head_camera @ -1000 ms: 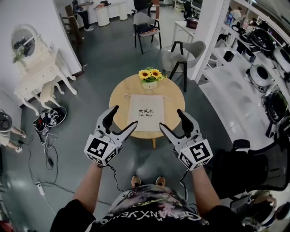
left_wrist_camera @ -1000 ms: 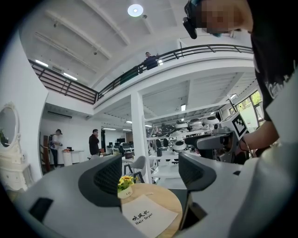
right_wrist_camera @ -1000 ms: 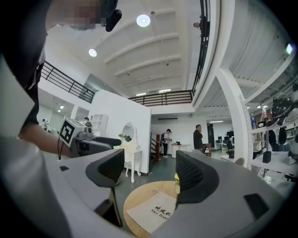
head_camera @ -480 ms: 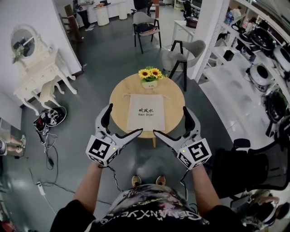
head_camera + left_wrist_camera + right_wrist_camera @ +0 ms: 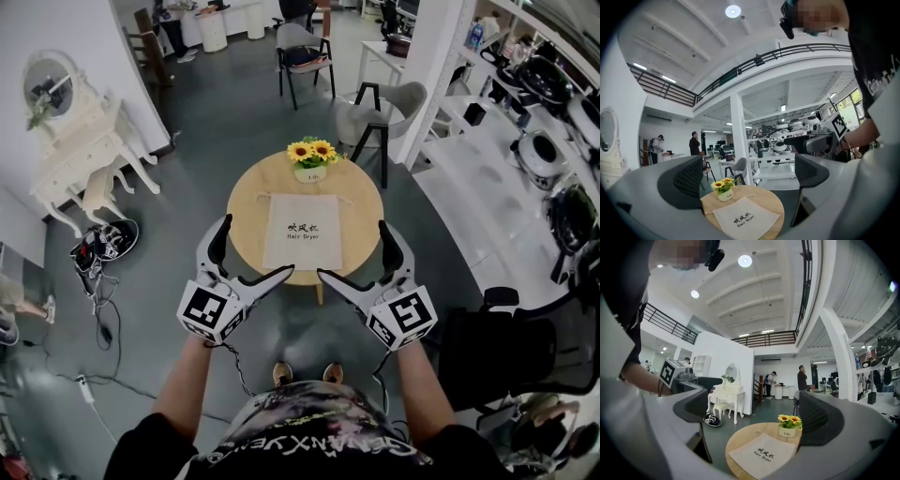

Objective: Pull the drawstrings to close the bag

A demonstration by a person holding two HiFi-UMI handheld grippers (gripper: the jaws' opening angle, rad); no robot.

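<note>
Nearest, the left tongs [image 5: 255, 248] and the right tongs [image 5: 354, 251] hang level side by side. Each is released and spread wide with nothing between its jaws, and both have just been opening. Ahead of them, centred on the gap between the two, stands the round pale wooden worktop [image 5: 246, 211]. On it lies the flat cream cloth drawstring bag with dark print [image 5: 302, 232], its bottom hem toward the tongs and clear of both. The bag's mouth is at the edge farthest from the tongs, where the thin cream drawstrings [image 5: 265, 197] trail out at the two far corners. Just beyond the mouth sits a small white pot of yellow sunflowers [image 5: 311, 157]. The bag looks light, soft and limp, so it would likely slide or bunch when tugged. The cords are slim and lie flat, so each probably needs a firm pinch close to its corner, drawn outward to opposite sides.
</note>
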